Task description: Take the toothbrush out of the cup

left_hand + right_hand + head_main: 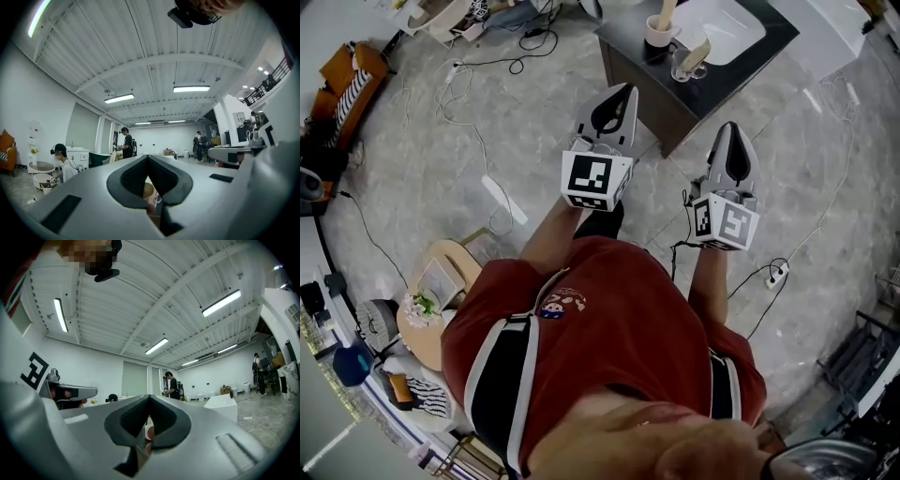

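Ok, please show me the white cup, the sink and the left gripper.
white cup (656, 36), head view, side wall.
sink (727, 33), head view, bare basin.
left gripper (627, 90), head view, between its fingertips.

We see two cups on the dark tabletop (628, 49), both just beside the white basin (724, 28). The white cup (656, 36) stands upright, with a pale tan handle (667, 11) sticking up out of it, nearly vertical. Near it, closer to the tabletop's front corner, a clear glass cup (683, 69) also stands upright and holds a second tan piece (700, 52), tilted against the rim. Both are too small for us to make out bristles, so we cannot tell which is the toothbrush. Neither cup is touched.
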`<state>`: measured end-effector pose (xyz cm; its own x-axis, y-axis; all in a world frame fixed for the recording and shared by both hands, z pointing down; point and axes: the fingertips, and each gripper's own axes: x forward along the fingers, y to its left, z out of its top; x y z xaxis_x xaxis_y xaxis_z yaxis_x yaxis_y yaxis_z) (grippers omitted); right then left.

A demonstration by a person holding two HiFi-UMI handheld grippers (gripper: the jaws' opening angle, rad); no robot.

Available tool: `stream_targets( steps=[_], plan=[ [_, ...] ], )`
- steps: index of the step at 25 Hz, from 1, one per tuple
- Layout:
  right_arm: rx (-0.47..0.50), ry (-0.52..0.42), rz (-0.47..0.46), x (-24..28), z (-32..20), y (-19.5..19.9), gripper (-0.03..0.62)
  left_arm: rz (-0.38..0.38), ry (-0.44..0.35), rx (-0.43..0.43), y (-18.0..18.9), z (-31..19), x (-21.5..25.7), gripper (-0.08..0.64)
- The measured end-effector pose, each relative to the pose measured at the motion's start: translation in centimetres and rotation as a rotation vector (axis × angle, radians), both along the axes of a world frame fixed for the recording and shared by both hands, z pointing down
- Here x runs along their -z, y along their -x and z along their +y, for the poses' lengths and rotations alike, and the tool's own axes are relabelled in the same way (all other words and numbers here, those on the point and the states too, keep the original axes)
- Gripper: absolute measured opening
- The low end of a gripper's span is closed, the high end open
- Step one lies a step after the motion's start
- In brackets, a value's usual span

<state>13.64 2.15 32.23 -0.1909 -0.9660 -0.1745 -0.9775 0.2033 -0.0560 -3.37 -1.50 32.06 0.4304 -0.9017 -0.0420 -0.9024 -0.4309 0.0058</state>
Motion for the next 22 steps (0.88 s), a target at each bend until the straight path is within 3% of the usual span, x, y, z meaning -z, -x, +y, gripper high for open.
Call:
stream_targets(
  steps=[9, 20, 22],
  plan=[
    [-0.037, 0.02, 0.016, 0.4, -9.4, 1.5, 0.011, 0.004, 0.021, -0.036, 1.2, -9.8, -0.5, 0.006],
    [-0.148, 0.095, 0.029, -2.1, -17.8, 1.7, 0.012, 0.027, 0.062, -0.11, 1.7, -19.5, -2.2, 0.005],
    [-0.16, 0.119, 0.025, -3.2, -18.8, 1.5, 0.05, 0.023, 0.07, -0.126, 1.5, -20.5, -2.7, 0.005]
  ],
)
